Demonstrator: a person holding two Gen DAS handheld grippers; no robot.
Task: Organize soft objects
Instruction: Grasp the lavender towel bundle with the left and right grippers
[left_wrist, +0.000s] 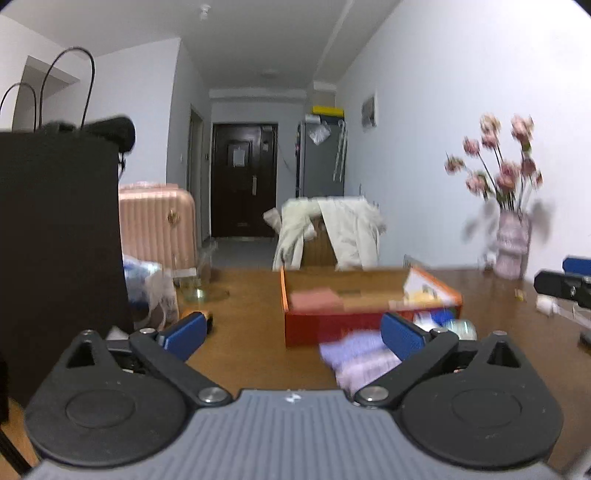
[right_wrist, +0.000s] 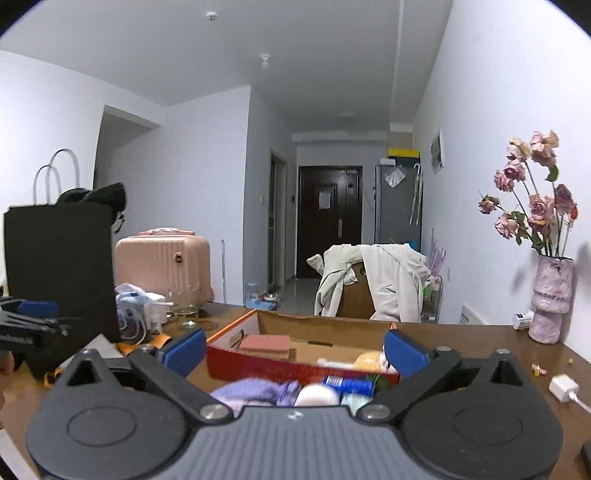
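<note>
An open orange-red cardboard box (left_wrist: 325, 325) (right_wrist: 295, 369) stands on the wooden table, with a pink folded cloth (left_wrist: 316, 298) (right_wrist: 265, 344) inside. A soft purple knitted item (left_wrist: 360, 356) (right_wrist: 255, 392) lies on the table in front of the box, beside a white round thing (right_wrist: 317, 396) and blue packets (right_wrist: 349, 386). My left gripper (left_wrist: 293, 334) is open and empty, above the table before the box. My right gripper (right_wrist: 295, 350) is open and empty, just above the purple item and box front.
A tall black paper bag (left_wrist: 55, 240) (right_wrist: 59, 266) stands at the left. Plastic bags and glassware (right_wrist: 159, 310) sit beside it. A vase of dried pink roses (right_wrist: 550, 295) stands at the right wall. A white charger (right_wrist: 563, 387) lies on the table's right. A chair with a coat (right_wrist: 373, 284) is behind.
</note>
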